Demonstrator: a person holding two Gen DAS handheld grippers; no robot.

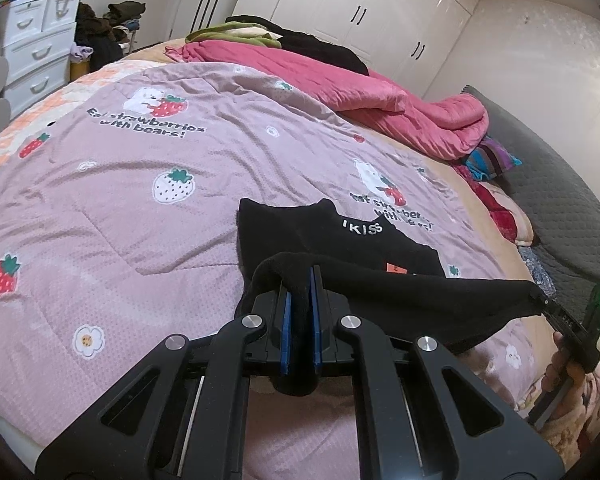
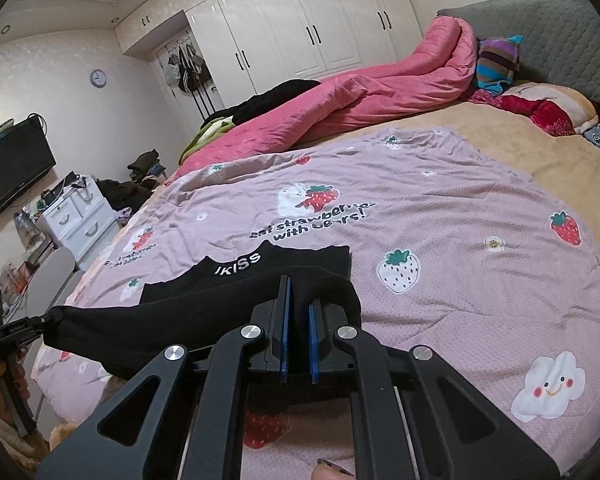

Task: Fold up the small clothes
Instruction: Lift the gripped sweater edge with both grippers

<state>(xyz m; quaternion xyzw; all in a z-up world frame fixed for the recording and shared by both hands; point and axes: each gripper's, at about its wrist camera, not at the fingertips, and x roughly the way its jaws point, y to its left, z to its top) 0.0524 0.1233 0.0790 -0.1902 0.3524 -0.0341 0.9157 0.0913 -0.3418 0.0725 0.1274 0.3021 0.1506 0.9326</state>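
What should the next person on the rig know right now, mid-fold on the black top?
Left tongs: shut on one end of the black top's lifted near edge.
Right tongs: shut on the other end of that edge.
Top: far part with the white lettering lies flat on the pink strawberry blanket; the near edge is raised and stretched between both tongs.
Done: both ends gripped, fold begun.
Left: probably carry the edge over the flat part, lay it down, let go, then finish folding.

Dim indoor light, fisheye warp, edges vignetted.
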